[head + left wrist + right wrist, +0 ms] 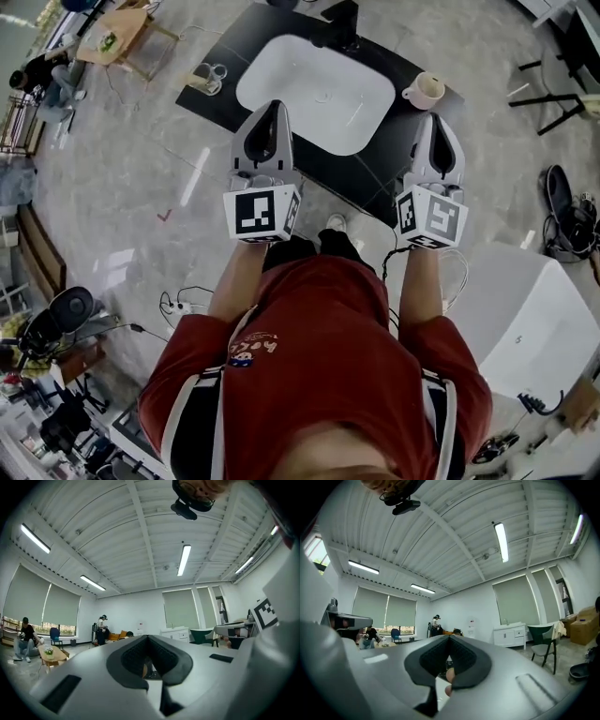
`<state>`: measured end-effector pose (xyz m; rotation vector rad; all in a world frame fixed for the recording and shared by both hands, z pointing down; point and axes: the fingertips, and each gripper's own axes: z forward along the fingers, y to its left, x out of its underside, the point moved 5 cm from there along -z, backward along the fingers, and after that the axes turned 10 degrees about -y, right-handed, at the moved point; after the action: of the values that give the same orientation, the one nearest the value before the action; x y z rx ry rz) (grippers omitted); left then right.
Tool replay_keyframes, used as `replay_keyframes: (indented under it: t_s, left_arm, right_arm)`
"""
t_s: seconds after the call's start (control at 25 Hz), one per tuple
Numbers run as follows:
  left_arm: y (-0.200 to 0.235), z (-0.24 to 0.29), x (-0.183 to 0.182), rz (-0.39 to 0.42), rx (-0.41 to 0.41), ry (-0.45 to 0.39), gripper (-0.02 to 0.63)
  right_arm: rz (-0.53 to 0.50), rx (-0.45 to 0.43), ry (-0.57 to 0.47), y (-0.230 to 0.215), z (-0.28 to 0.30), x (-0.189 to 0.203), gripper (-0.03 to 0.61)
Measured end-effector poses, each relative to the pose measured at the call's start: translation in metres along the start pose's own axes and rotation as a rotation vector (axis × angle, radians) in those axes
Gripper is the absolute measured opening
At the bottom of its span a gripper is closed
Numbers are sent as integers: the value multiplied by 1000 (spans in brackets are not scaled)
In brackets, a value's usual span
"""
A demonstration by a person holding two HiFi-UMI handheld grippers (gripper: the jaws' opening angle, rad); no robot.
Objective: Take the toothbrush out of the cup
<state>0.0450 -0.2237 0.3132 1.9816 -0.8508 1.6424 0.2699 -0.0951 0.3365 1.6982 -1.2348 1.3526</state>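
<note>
In the head view a cream mug (425,90) stands on the black counter (370,173), to the right of the white sink basin (319,94). A clear glass (210,77) sits at the counter's left end. I cannot make out a toothbrush in either one. My left gripper (273,108) is shut and empty, with its tip over the basin's near edge. My right gripper (434,119) is also shut and empty, a little short of the mug. Both gripper views look level across the room, past closed jaws on the left gripper (147,637) and the right gripper (450,637).
A white cabinet (525,319) stands on the floor at the right, with black shoes (561,202) and a black chair base (562,103) beyond it. A wooden table (122,37) is at the far left. A power strip with cables (178,305) lies on the floor.
</note>
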Motion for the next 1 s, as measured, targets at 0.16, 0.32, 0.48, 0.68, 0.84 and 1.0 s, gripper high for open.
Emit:
replay_keyframes:
  t_s: [0.16,0.32,0.48,0.68,0.84,1.0]
  left_arm:
    - [-25,34,11,3,71,14,5]
    - [-46,62,24,-7,151,38,5]
    - [-57,86,40,-29,212,53,5]
    - [-60,110,57,-29,275,75,5]
    - [-52,129,78,-47,318,108,5]
    - [-40,146,99,-75,356,143,5]
  right_arm:
    - [-7,71,16,-34,6,12,11]
    - [-21,128,47,-53,8,28,12]
    - [-20,143,90,-60,17,48,64]
    - [-63,152,209,-64,36,90,154]
    - [-103,213,312,-72,54,129,186]
    - [-137,281,368,-77,71,157,186]
